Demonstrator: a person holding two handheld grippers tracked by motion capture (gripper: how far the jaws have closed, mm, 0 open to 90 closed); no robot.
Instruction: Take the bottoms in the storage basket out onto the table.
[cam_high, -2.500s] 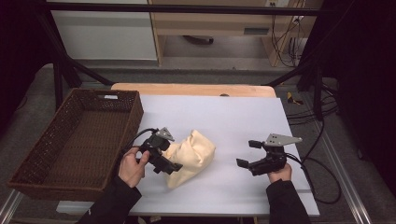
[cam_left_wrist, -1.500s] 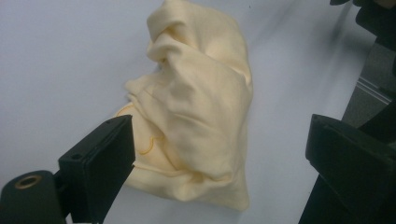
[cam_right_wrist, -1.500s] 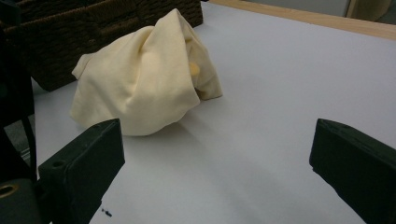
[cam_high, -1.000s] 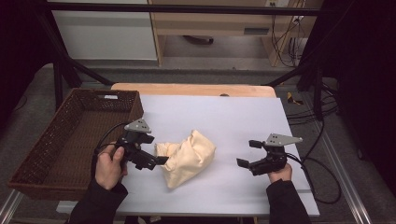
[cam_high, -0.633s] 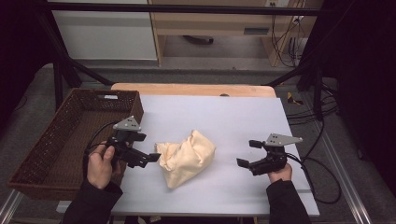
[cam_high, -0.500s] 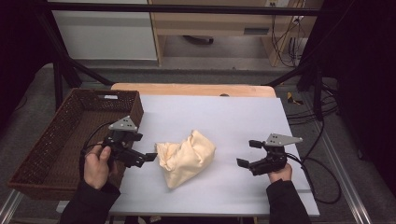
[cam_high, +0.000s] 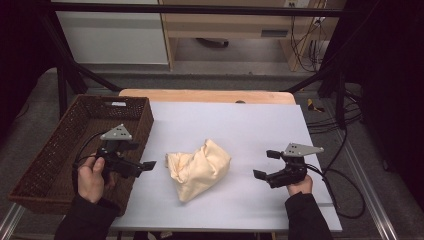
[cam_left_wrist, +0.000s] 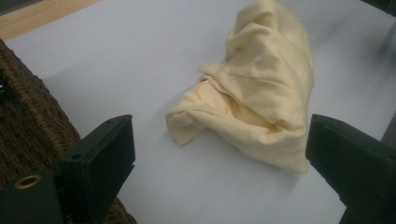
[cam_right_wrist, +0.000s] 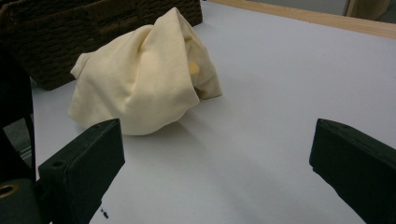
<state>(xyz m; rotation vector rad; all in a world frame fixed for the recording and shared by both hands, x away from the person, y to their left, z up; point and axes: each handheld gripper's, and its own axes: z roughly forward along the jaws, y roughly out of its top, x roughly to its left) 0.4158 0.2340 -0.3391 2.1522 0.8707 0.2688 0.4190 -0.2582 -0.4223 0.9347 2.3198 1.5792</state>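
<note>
Both grippers sit with their jaws spread wide and nothing between them, 1 on each side of the cloth. So, biggest first: the table has a pale grey-white top with a wooden edge strip on the far side of the cloth. Next is the brown wicker basket, well to the left of the cloth, hanging off the table's left edge. Then the cloth itself, a crumpled cream-yellow bundle lying on the tabletop, touching neither gripper. The left gripper is held near the cloth's left side, right over the basket's near corner, jaws pointing at the cloth. The right gripper sits well apart on the cloth's right, low over the table, also aimed at it.
</note>
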